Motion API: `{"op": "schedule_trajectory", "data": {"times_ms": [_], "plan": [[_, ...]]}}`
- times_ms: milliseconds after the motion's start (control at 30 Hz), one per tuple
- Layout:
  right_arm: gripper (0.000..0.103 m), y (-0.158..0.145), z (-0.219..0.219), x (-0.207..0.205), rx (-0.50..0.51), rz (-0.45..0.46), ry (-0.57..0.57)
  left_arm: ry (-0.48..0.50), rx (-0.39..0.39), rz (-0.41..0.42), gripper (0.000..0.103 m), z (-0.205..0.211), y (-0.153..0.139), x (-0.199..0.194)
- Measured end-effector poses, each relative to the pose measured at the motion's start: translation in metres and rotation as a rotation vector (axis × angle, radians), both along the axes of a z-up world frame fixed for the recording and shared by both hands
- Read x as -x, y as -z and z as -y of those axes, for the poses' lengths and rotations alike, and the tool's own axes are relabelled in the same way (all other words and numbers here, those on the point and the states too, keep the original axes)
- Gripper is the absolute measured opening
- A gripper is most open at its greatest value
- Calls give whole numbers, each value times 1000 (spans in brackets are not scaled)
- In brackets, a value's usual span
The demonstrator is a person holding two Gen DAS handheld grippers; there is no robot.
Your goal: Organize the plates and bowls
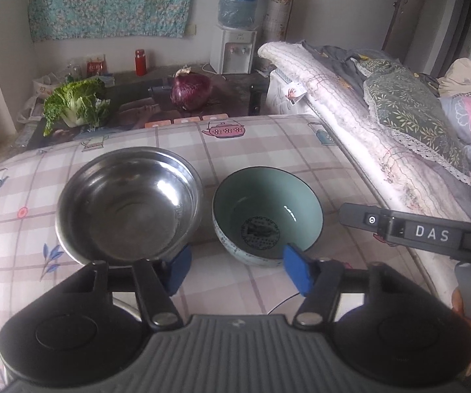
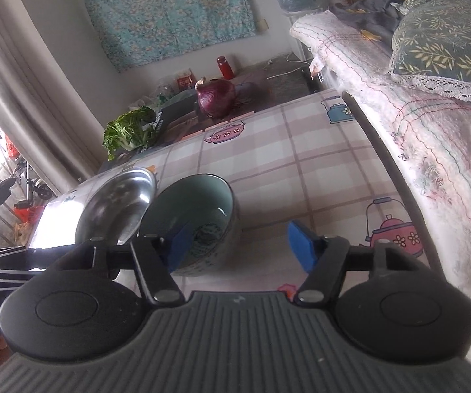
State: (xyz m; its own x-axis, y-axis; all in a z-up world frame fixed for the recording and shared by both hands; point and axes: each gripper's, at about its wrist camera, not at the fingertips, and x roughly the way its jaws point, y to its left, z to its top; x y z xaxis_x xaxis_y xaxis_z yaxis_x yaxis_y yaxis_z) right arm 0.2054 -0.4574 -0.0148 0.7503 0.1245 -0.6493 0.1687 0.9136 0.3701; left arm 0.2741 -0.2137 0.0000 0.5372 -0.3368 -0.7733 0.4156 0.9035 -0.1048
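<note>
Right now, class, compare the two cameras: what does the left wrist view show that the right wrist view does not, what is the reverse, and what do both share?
Only the left wrist view: the water dispenser, the other gripper's black arm marked DAS, and fingers of a hand.

Only the right wrist view: the bright window side with a wheeled cart, and the pink teapot print.

Both: the steel bowl beside the green bowl on the checked tablecloth, the purple cabbage, the leafy greens, the red bottle, and open blue tongs.
</note>
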Motion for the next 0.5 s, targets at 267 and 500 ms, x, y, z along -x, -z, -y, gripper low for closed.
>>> {"op": "schedule_trajectory", "data": {"times_ms": [267,500], "plan": [[36,19,2,-30,-22,-28,-22,-33,11,-67,35,5,17,-23],[18,30,-2,-49,-34,-45,-35,-56,17,-88,20,6,25,-34]]}}
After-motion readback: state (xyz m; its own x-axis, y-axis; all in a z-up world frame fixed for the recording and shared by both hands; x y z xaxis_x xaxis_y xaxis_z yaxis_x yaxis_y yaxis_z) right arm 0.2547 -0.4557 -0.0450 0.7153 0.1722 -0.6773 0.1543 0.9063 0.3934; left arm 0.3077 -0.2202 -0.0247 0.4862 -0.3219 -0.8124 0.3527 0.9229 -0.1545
